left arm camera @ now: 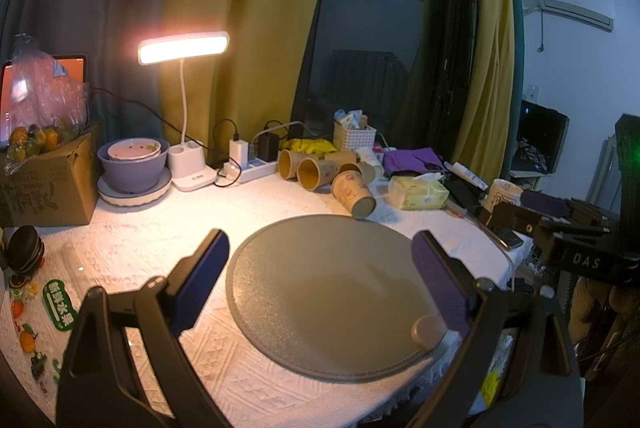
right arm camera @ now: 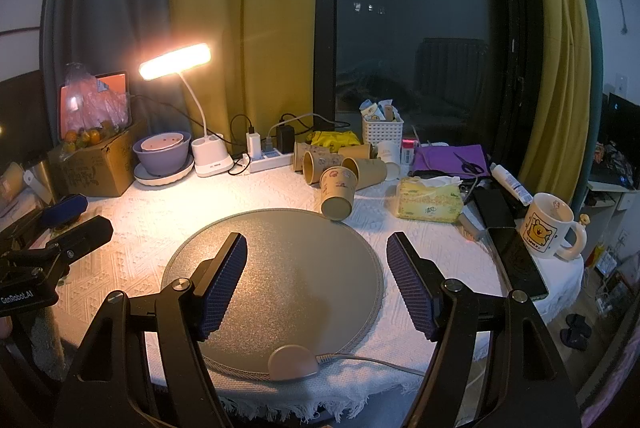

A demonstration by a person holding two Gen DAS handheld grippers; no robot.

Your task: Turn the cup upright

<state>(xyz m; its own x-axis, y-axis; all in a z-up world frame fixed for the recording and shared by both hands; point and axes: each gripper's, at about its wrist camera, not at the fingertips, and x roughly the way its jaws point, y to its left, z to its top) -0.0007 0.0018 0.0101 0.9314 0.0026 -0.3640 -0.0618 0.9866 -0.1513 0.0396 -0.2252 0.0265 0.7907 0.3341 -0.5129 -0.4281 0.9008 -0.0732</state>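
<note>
Several tan paper cups lie on their sides at the back of the table. The nearest cup (left arm camera: 353, 194) lies with its base toward me at the far edge of the round grey mat (left arm camera: 320, 292); it also shows in the right wrist view (right arm camera: 338, 192), beyond the mat (right arm camera: 280, 276). My left gripper (left arm camera: 320, 260) is open and empty above the mat. My right gripper (right arm camera: 316, 260) is open and empty above the mat, well short of the cups. The right gripper's body shows at the right of the left wrist view (left arm camera: 560, 240).
A lit desk lamp (right arm camera: 176, 62), stacked bowls (right arm camera: 162, 152), a cardboard box (right arm camera: 96, 164), a power strip (right arm camera: 268, 158), a white basket (right arm camera: 382, 130), a tissue pack (right arm camera: 430, 202), a mug (right arm camera: 550, 224) and a phone (right arm camera: 516, 260) ring the mat. A pink puck (right arm camera: 293, 364) with a cable sits at the mat's near edge.
</note>
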